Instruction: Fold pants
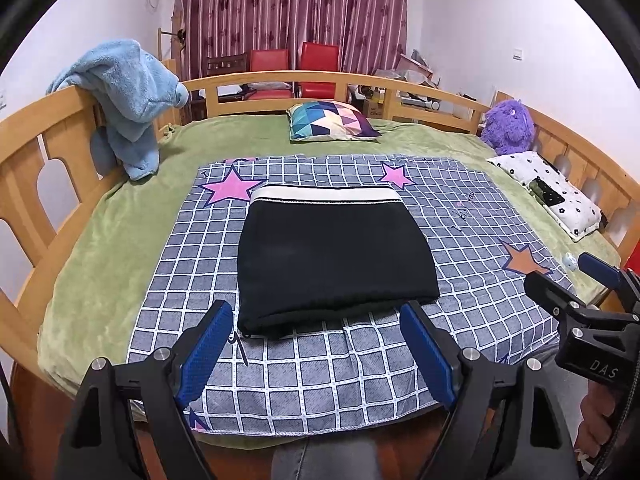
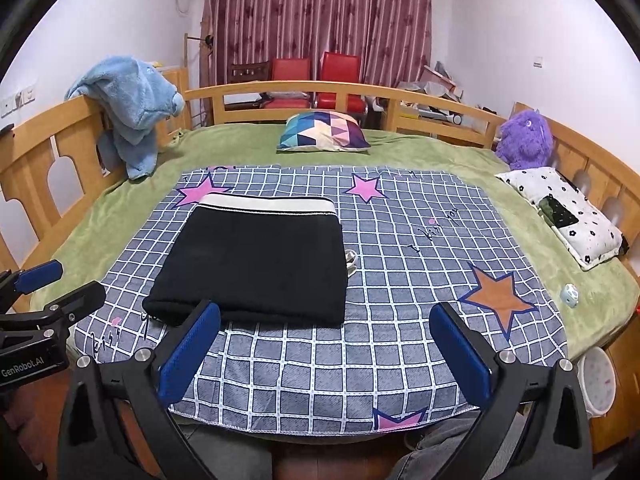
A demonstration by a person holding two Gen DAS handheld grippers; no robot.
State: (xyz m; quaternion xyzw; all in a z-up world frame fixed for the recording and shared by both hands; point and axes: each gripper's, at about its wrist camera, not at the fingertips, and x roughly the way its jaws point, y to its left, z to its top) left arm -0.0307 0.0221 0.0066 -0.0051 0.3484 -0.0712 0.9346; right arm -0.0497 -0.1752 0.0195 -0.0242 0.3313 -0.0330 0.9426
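The black pants point(image 1: 332, 256) lie folded into a flat rectangle on the checked grey sheet point(image 1: 472, 240), white waistband at the far edge. They also show in the right wrist view point(image 2: 260, 264). My left gripper point(image 1: 318, 312) is open and empty, just in front of the pants' near fold. My right gripper point(image 2: 328, 312) is open and empty, near the front of the sheet point(image 2: 400, 300), to the right of the pants. The right gripper also appears at the right edge of the left wrist view point(image 1: 568, 280).
A green blanket point(image 1: 120, 232) covers the bed inside a wooden rail point(image 1: 304, 78). A patterned cushion point(image 1: 332, 120) lies at the far end, a blue fleece point(image 1: 128, 96) hangs on the left rail, a purple plush point(image 1: 508, 120) and white pillow point(image 1: 548, 192) sit right.
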